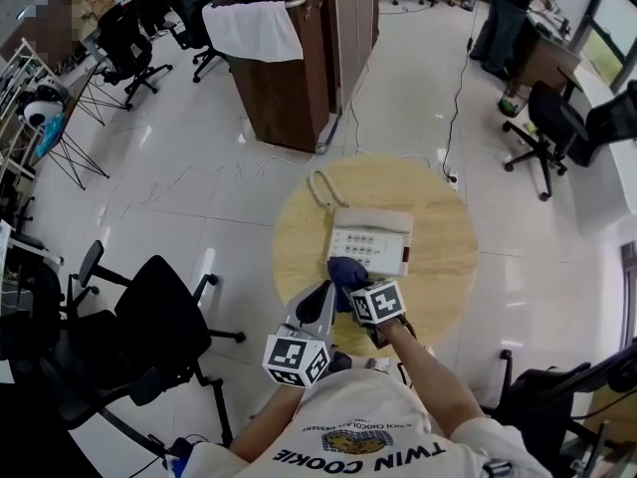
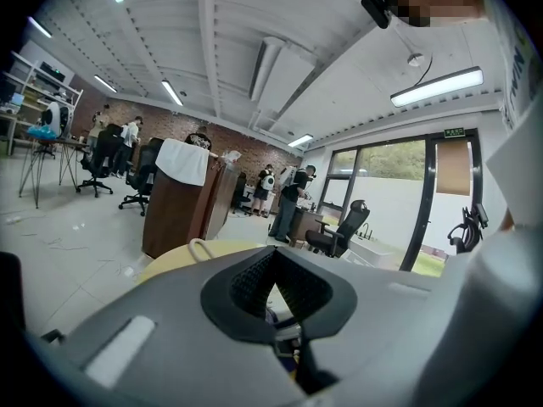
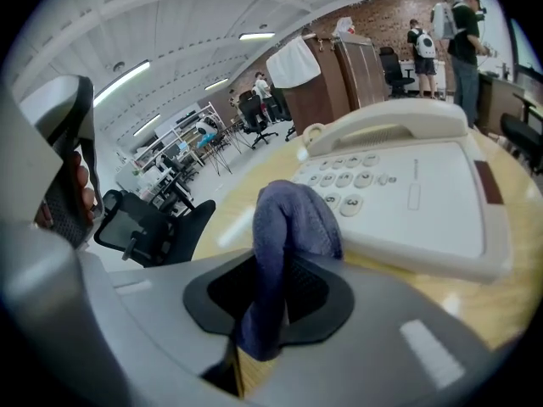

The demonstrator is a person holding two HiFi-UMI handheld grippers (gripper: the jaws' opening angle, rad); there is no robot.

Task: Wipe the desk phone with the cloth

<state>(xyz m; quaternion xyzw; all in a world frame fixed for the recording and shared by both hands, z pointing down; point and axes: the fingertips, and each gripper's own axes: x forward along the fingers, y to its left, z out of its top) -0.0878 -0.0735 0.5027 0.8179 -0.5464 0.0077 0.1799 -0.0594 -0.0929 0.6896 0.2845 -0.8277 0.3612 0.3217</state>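
Observation:
A white desk phone [image 1: 370,239] lies in the middle of a round wooden table [image 1: 443,257], its handset on the far side and its coiled cord [image 1: 320,189] looping off to the far left. My right gripper [image 1: 350,285] is shut on a blue cloth [image 1: 345,270], which bunches at the phone's near edge by the keypad. In the right gripper view the cloth [image 3: 293,223] stands up between the jaws just short of the phone [image 3: 407,193]. My left gripper [image 1: 323,295] hovers to the left of it at the table's near edge, shut with nothing in it [image 2: 276,287].
A brown lectern [image 1: 289,68] draped with a white cloth stands beyond the table. A black office chair [image 1: 159,327] sits close on the left, with more chairs [image 1: 542,127] at the right. People [image 1: 508,18] stand far back right. Cables trail over the floor.

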